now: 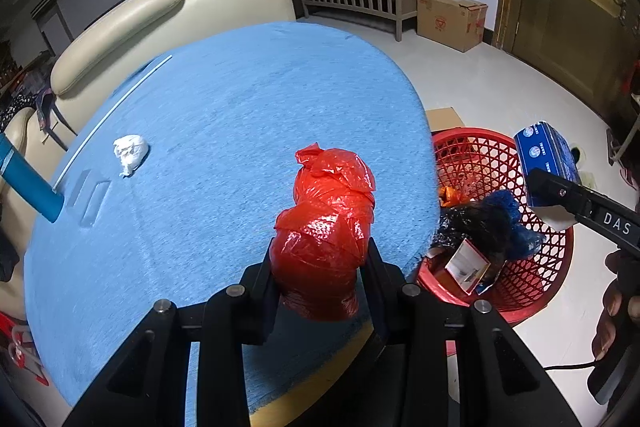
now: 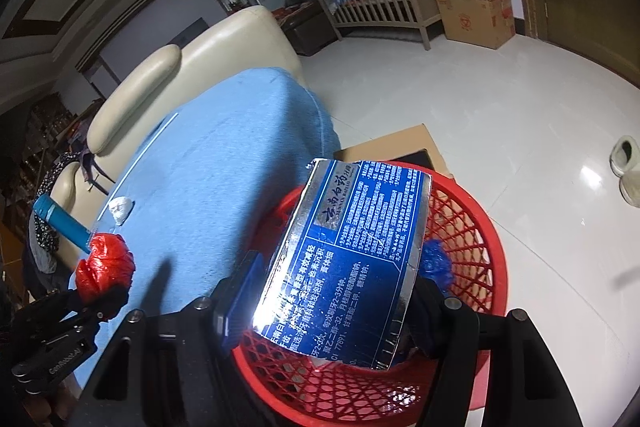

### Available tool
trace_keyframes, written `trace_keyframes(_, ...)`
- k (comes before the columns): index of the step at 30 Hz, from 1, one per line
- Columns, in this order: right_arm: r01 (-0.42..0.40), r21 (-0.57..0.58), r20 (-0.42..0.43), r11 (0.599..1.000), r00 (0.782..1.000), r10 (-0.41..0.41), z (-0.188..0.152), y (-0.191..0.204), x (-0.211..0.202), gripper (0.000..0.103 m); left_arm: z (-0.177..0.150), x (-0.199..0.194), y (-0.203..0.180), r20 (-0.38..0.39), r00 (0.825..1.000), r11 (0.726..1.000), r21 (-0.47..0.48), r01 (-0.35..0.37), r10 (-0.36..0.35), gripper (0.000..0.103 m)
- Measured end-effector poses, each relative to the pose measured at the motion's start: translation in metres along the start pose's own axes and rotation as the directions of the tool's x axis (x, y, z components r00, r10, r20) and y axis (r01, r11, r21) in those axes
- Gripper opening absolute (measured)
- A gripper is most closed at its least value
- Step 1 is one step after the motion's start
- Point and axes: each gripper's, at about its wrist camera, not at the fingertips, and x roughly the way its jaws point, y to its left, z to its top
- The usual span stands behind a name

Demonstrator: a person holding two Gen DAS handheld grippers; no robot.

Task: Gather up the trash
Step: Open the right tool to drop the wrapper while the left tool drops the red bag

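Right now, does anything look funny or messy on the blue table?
Nothing is spilled or broken. One crumpled white paper wad lies on the blue table, uncollected. The left gripper clamps a red plastic bag bundle over the table, and the right gripper holds a blue box above the red basket.

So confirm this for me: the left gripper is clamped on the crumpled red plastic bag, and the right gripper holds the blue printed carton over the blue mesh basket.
Not quite. The right wrist view shows the mesh basket is red, not blue. The rest holds: the left gripper clamps the crumpled red plastic bag, and the right gripper holds the blue printed carton over it.
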Motion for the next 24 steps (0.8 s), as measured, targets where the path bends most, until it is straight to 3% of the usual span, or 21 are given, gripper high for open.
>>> trace_keyframes(19,0.061,0.053,-0.124,0.997,0.991,-0.054,-0.016,-0.036,0.022,0.070,0.012,0.003,-0.042,0.003,0.999,0.996,0.078,0.043,-0.044,0.039)
trace_keyframes(24,0.072,0.111,-0.107,0.991,0.992,-0.061,-0.014,-0.051,0.016,0.075,0.017,0.003,-0.055,0.007,0.998,0.993,0.103,0.058,-0.059,0.039)
